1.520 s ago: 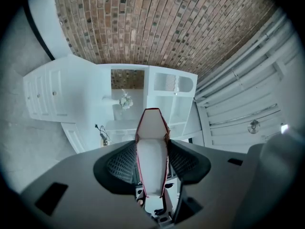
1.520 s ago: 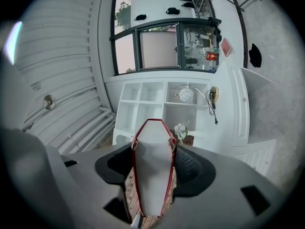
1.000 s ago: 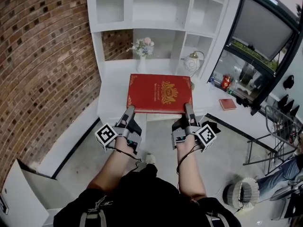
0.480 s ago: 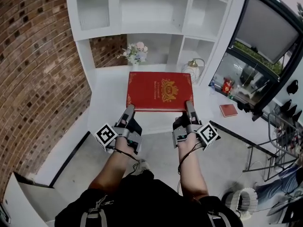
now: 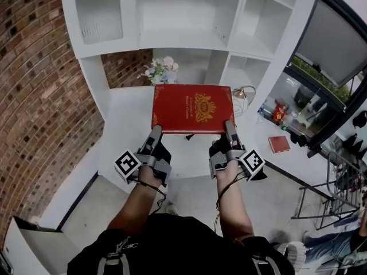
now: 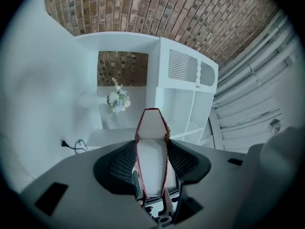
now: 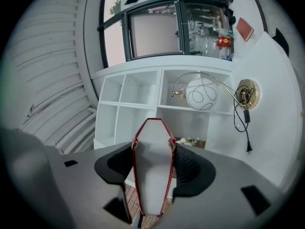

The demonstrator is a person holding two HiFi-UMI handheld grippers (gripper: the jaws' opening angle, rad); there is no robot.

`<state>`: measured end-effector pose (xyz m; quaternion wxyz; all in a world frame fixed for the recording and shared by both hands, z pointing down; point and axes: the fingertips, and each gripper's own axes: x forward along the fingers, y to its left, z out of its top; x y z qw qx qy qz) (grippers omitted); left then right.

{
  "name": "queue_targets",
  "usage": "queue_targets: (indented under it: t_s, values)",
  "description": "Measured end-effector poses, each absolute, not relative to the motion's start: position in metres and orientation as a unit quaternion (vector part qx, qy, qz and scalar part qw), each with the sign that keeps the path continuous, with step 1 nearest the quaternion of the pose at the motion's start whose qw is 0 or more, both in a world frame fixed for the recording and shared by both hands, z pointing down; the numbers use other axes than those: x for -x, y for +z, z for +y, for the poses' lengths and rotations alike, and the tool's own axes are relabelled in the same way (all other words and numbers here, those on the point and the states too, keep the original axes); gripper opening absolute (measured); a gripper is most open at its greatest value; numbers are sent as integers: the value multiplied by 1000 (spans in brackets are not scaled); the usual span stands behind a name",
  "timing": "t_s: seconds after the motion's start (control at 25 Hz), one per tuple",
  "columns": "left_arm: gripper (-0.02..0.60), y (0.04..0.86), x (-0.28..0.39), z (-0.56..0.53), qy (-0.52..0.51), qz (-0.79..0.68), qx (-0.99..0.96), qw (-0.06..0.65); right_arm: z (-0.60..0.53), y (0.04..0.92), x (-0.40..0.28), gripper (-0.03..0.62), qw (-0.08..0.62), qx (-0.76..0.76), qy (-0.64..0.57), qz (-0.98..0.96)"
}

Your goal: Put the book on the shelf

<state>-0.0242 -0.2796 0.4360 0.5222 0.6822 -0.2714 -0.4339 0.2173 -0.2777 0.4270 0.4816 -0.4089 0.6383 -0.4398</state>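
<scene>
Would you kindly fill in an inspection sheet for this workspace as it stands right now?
Surface: white desk, mostly bare near the book.
Job's things: red book held level, cover up, in front of the white shelf unit; not yet on a shelf.
Clutter: flower vase, globe lamp, small red book at the right.
Grippers: left gripper and right gripper each clamp the red book's near edge.
Cables: lamp cord with its plug loose; black cord on a white surface.
Surroundings: brick wall on the left, dark-framed window on the right.
</scene>
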Motion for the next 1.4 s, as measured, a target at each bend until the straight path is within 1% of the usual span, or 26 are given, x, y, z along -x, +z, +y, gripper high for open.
queue_targets:
  t_s: [0.12,0.28,0.6,0.84,1.4]
  values:
    - [222,437,29,-309,-428,-285,-685,516,-308,419,-214,262,480,401,-440,644]
    - [222,420,35,-336,-441,-268,-685,513,-339,411,-205,262,476,401,-440,648]
    - [222,404,46,-364,-457,-267,-686,500,-372,392,-194,264,471,395,-431,661]
    - [222,387,54,-381,-465,-273,-693,479,-396,376,-186,264,472,375,-422,677]
    - [222,341,43,-442,-471,-288,-719,422,-469,341,-196,264,489,318,-419,696]
